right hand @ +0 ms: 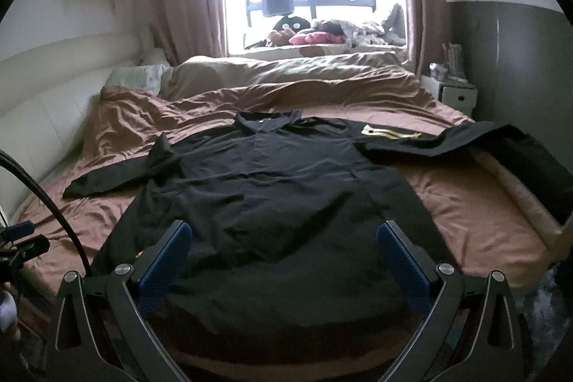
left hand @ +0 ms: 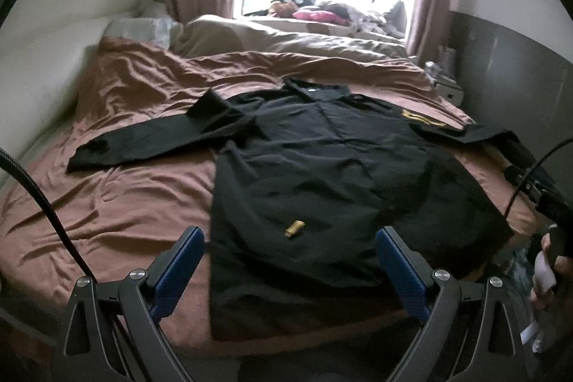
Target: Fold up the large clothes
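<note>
A large black long-sleeved shirt [left hand: 322, 174] lies flat, front up, on the brown bedsheet [left hand: 118, 203], collar toward the window and both sleeves spread out. It has a gold patch on the right sleeve [left hand: 422, 117] and a small gold tag near the hem [left hand: 294, 226]. It also shows in the right wrist view [right hand: 272, 196]. My left gripper [left hand: 290, 238] is open and empty, above the shirt's hem. My right gripper [right hand: 283, 235] is open and empty, above the lower shirt body. Neither touches the cloth.
A beige duvet [right hand: 286, 70] is bunched at the far side of the bed. A padded white headboard [right hand: 46, 102] runs along the left. A small white nightstand [right hand: 454, 92] stands at the right. The sill holds plush toys [right hand: 311, 36]; clothes hang in the window.
</note>
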